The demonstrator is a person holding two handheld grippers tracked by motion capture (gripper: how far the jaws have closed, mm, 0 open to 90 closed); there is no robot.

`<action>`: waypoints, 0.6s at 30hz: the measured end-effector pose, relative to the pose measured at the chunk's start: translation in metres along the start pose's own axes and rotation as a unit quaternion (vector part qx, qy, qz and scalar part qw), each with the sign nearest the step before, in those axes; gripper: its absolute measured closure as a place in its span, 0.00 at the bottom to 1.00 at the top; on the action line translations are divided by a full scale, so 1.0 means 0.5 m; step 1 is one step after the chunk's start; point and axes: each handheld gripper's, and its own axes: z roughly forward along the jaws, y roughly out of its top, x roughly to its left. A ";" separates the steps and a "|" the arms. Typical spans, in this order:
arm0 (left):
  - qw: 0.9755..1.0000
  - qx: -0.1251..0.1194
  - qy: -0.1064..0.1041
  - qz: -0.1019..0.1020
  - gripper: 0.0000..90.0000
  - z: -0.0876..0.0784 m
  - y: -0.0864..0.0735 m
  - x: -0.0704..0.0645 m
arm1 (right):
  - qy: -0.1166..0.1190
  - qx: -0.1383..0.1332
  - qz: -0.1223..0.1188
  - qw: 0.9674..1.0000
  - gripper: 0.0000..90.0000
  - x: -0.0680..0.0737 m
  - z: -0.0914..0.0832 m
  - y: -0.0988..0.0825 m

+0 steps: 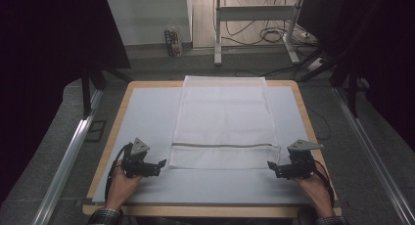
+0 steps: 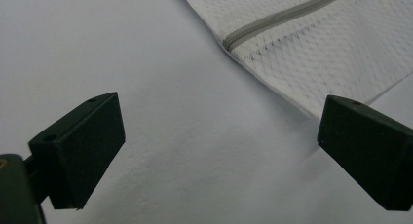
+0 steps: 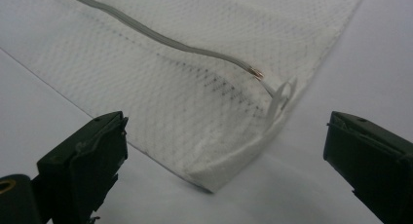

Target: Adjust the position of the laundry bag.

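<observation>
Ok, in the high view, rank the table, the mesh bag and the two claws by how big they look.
1. Table, largest.
2. Mesh bag.
3. Left claw and right claw: they look alike, so no ranking between them.

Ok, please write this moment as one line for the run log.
mesh bag: flat on table, zipper closed | left gripper: open, near left corner | right gripper: open, near right corner | contact: none

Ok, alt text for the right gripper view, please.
A white mesh bag lies flat on a pale table, its near corner slightly lifted between the open black jaws of the right gripper. A grey zipper runs across the bag and ends at a white pull near that corner.
</observation>
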 end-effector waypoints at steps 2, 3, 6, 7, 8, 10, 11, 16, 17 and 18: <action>1.000 0.002 0.003 -0.001 0.04 0.002 0.001 0.002 | -0.004 0.001 0.000 1.000 0.01 0.001 0.003 0.001; 1.000 0.002 0.003 -0.001 0.03 0.002 0.001 0.002 | -0.004 0.001 0.000 1.000 0.01 0.001 0.003 0.001; 1.000 -0.008 0.001 -0.019 0.03 0.007 0.008 0.012 | -0.011 -0.010 0.004 1.000 0.01 -0.001 0.005 0.007; 1.000 -0.011 -0.003 -0.024 0.03 0.008 0.009 0.014 | -0.008 -0.010 0.008 1.000 0.01 -0.003 0.004 0.009; 0.999 -0.018 -0.013 -0.033 0.02 0.009 0.012 0.018 | -0.006 -0.009 0.011 1.000 0.01 -0.005 0.004 0.011; 0.999 -0.023 -0.022 -0.042 0.03 0.010 0.015 0.022 | -0.008 -0.007 0.018 1.000 0.01 -0.009 0.005 0.015; 0.999 -0.024 -0.023 -0.041 0.03 0.012 0.018 0.023 | -0.008 -0.004 0.021 1.000 0.01 -0.010 0.006 0.017; 0.999 -0.014 -0.024 -0.031 0.06 0.022 0.028 0.018 | -0.017 0.005 0.024 1.000 0.05 -0.013 0.008 0.024; 0.999 -0.008 -0.022 -0.024 0.08 0.026 0.034 0.014 | -0.021 0.004 0.022 1.000 0.08 -0.013 0.007 0.029; 1.000 -0.007 -0.020 -0.021 0.09 0.029 0.037 0.012 | -0.022 0.005 0.020 1.000 0.10 -0.013 0.007 0.031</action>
